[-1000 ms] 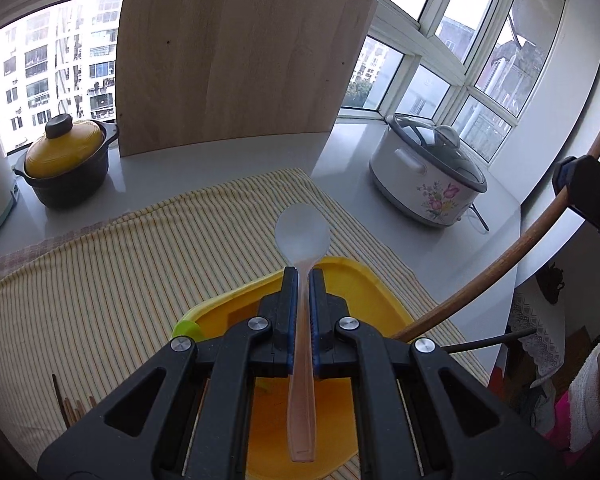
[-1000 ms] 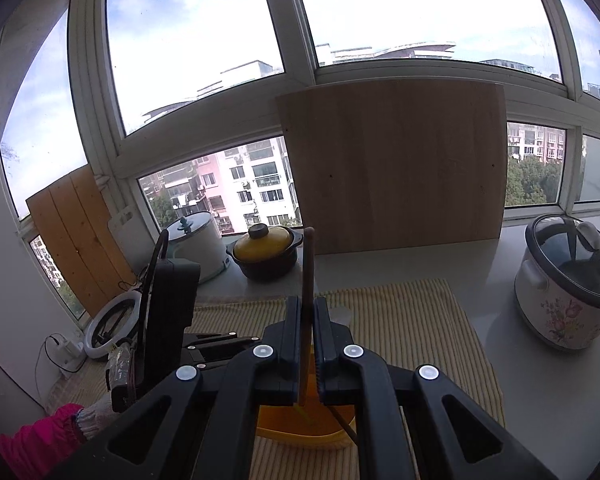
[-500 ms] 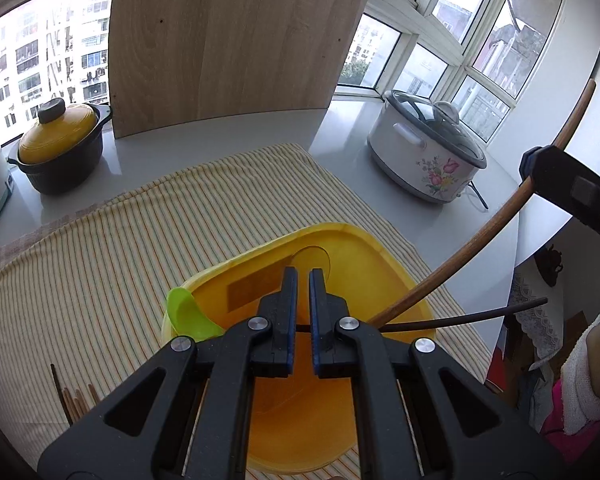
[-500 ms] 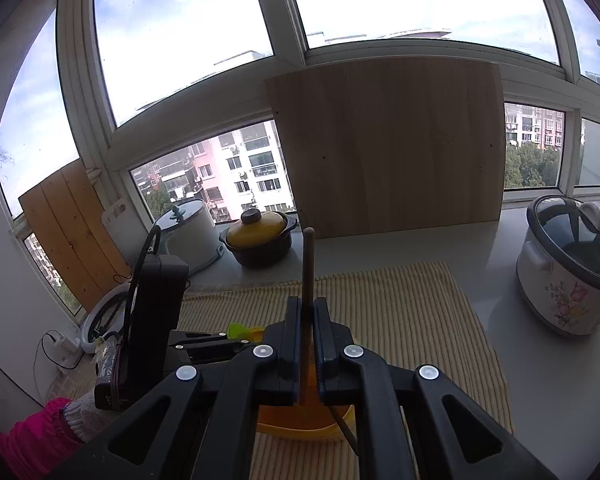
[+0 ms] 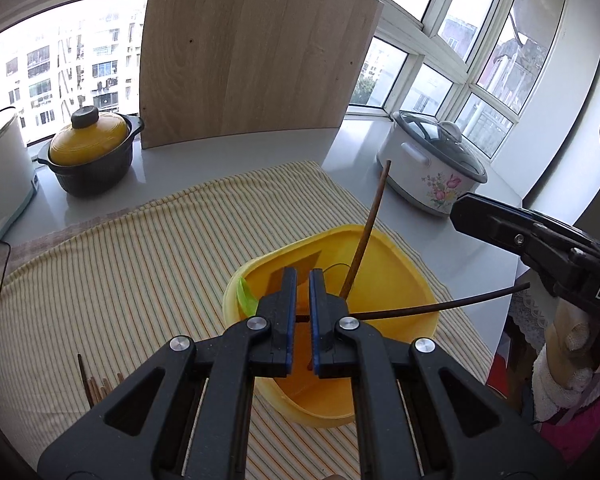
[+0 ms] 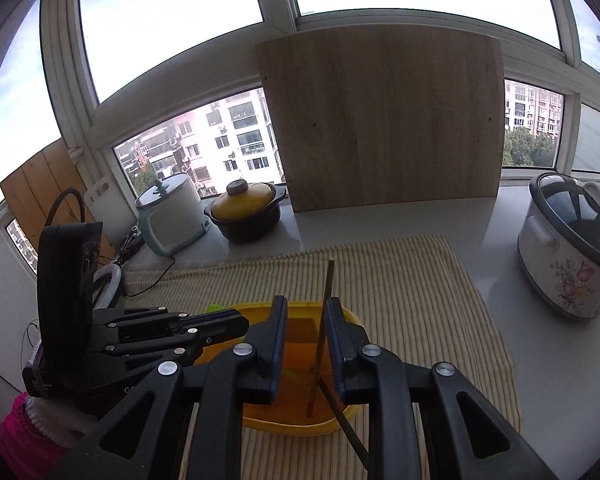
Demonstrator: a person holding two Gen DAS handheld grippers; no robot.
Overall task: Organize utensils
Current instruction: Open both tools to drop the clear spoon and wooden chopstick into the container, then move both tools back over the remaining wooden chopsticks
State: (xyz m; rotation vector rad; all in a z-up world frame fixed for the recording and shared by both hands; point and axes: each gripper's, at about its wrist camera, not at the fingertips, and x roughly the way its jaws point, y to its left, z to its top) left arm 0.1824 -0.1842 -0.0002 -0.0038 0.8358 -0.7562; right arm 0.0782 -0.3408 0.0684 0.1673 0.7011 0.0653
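Two thin, light, stiff sticks (image 5: 363, 239) lean in your tub (image 5: 384, 258); both grippers (image 5: 302, 298) (image 6: 305, 328) gape empty, so pinch mid-stick.

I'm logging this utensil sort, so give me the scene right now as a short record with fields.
surface: striped cloth on a counter
container: yellow bin
in bin: brown chopstick standing tilted, dark stick jutting over the rim, green utensil
outside bin: chopsticks on the cloth
left tongs: open, empty, over the bin
right tongs: open around the brown chopstick
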